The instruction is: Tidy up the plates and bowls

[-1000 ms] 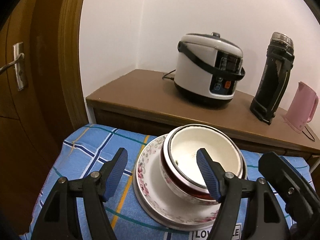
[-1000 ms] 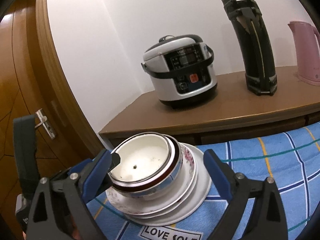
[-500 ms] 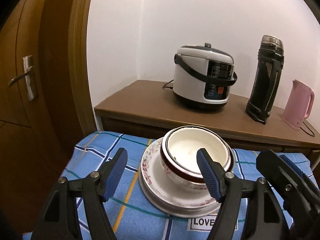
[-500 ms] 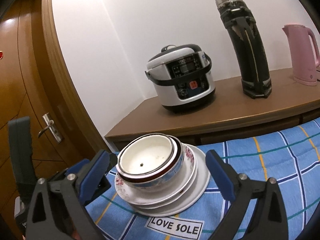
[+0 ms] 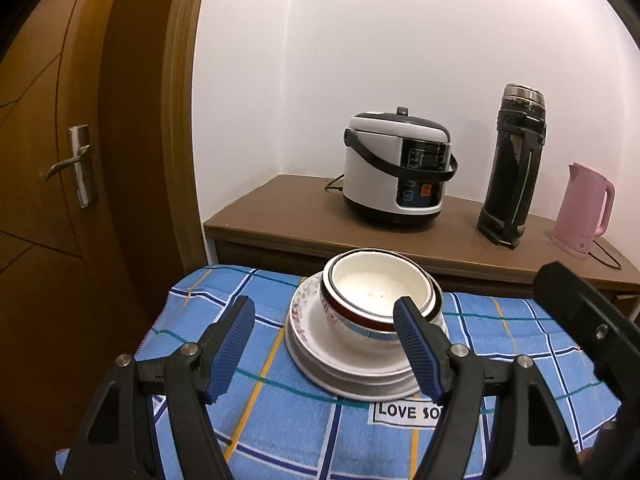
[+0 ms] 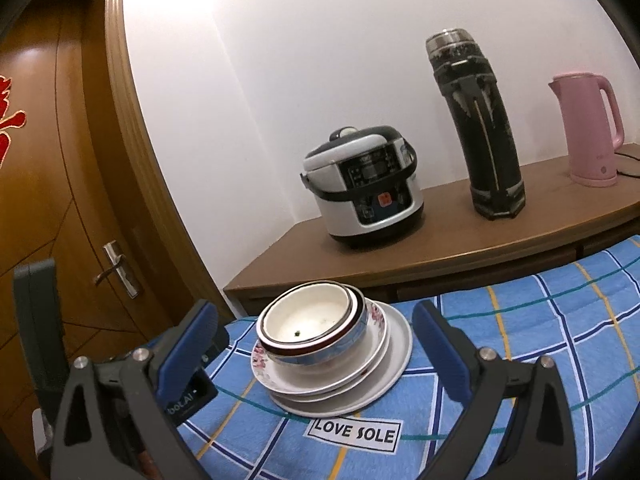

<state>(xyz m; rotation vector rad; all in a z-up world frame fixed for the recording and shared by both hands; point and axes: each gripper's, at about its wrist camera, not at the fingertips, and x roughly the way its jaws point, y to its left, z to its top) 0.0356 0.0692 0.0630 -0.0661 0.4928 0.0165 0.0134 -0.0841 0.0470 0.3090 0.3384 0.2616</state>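
Nested bowls [image 5: 376, 300] sit on a stack of plates [image 5: 316, 356] on the blue checked cloth [image 5: 260, 412]. The same bowls [image 6: 312, 328] and plates [image 6: 384, 364] show in the right wrist view. My left gripper [image 5: 324, 344] is open and empty, a short way back from the stack on its near side. My right gripper [image 6: 316, 356] is open and empty, also back from the stack. Part of the right gripper's body shows at the right of the left wrist view [image 5: 588, 336].
Behind the cloth a brown wooden counter [image 5: 288, 208] holds a rice cooker [image 5: 392, 176], a tall black flask [image 5: 512, 168] and a pink kettle [image 5: 584, 212]. A wooden door [image 5: 76, 160] with a metal handle stands at the left. The cloth bears a "LOVE SOLE" label [image 6: 354, 434].
Both grippers have pulled back from the stack, which looks smaller and farther now. Both stay open and empty. The bowls and plates have not moved.
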